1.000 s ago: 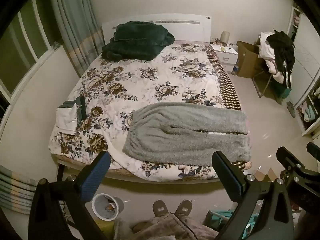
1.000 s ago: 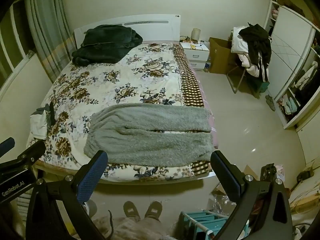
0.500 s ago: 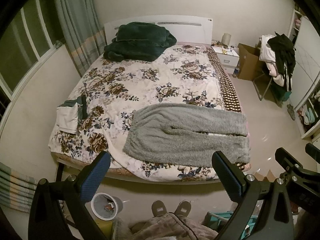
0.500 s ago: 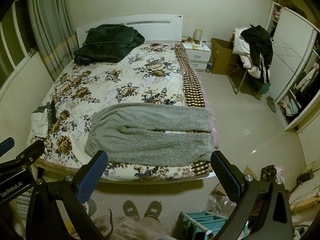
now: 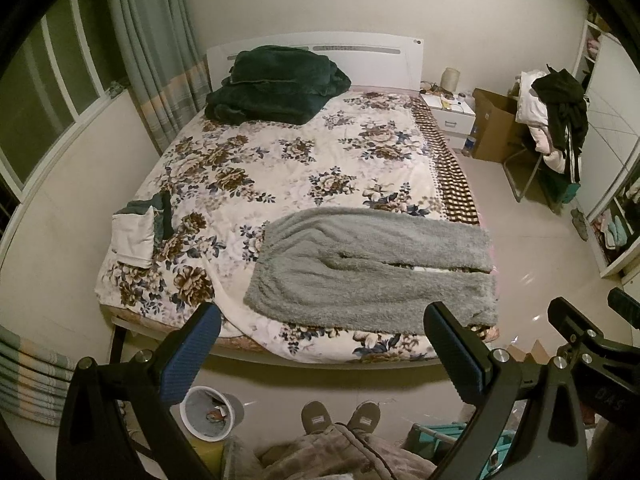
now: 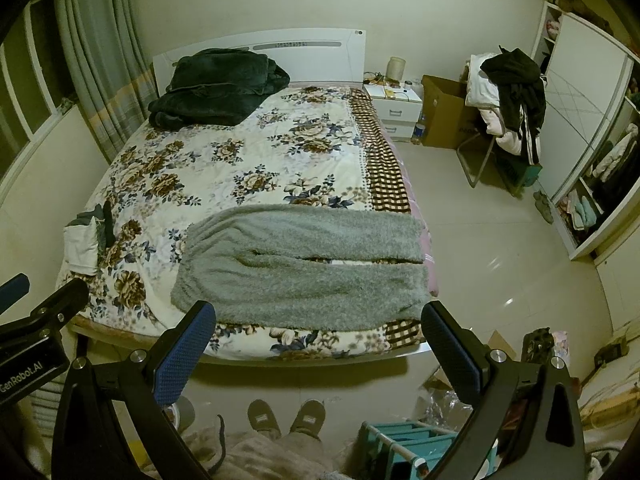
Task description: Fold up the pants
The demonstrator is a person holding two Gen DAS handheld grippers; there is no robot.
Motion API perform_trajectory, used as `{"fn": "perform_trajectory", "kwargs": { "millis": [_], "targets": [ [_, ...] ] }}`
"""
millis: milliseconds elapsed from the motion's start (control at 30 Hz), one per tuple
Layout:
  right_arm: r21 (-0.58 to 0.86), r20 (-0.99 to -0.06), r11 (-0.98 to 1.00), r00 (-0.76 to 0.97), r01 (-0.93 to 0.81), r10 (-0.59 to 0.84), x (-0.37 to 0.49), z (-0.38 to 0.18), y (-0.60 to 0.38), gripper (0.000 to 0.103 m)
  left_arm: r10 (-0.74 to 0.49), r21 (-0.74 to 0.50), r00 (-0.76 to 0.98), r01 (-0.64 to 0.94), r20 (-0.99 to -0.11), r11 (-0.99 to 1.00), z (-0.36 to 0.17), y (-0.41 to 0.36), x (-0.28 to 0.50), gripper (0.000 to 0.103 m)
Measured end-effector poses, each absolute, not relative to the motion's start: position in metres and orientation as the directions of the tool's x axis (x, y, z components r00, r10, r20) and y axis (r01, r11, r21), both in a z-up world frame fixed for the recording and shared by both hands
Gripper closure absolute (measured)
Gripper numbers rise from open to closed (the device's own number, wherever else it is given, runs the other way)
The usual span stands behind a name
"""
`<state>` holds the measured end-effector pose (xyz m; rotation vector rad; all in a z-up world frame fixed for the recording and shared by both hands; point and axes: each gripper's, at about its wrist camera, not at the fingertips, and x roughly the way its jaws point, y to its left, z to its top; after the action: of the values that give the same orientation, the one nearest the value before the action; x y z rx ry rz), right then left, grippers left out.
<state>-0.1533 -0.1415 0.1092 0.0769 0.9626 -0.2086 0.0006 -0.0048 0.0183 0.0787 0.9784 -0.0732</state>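
- Change over the last second: almost none. Both views hold nearly the same framing as a second ago, with only a slight drift; the pants (image 5: 372,268) lie in the same spot and shape.
- Meaning for the task: I judge folding has not begun. The pants are spread flat and unfolded, and I am standing back from the bed (image 5: 280,168) with nothing in either tool.
- Left gripper (image 5: 320,344): jaws spread wide, empty, held over the floor short of the bed's foot edge.
- Right gripper (image 6: 318,342): jaws likewise wide apart, empty, also short of the foot edge. Each tool shows at the margin of the other's view, so they are side by side.
- Pants location: on the bed near its foot edge, toward the bed's right side as I face it. The cuffs reach the bed's right edge, over the checked border.
- Long axis: runs across the bed, roughly parallel to the foot edge. Waist end points to the bed's left, leg ends to its right.
- Legs lie side by side with a narrow slit between them, widening slightly toward the cuffs; one leg nearer the foot edge, the other farther up the bed.
- Other items on the bed: dark blanket (image 5: 272,88) at the headboard, small folded clothes (image 5: 140,232) by the left edge, both well apart from the pants.
- Next move, as a judgement: approach the foot edge and take the near leg's long edge at two points.
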Motion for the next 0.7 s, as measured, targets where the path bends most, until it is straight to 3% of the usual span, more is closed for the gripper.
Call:
{"fn": "perform_trajectory", "kwargs": {
  "millis": [700],
  "targets": [
    [-0.027,-0.821,0.977,0.554,0.209,-0.141,-0.1547,0.1116,-0.1427,0.0,-0.032,0.023,0.554,0.092,-0.832,0.996,0.0189,-0.0073,-0.0023,0.0]
  ]
}}
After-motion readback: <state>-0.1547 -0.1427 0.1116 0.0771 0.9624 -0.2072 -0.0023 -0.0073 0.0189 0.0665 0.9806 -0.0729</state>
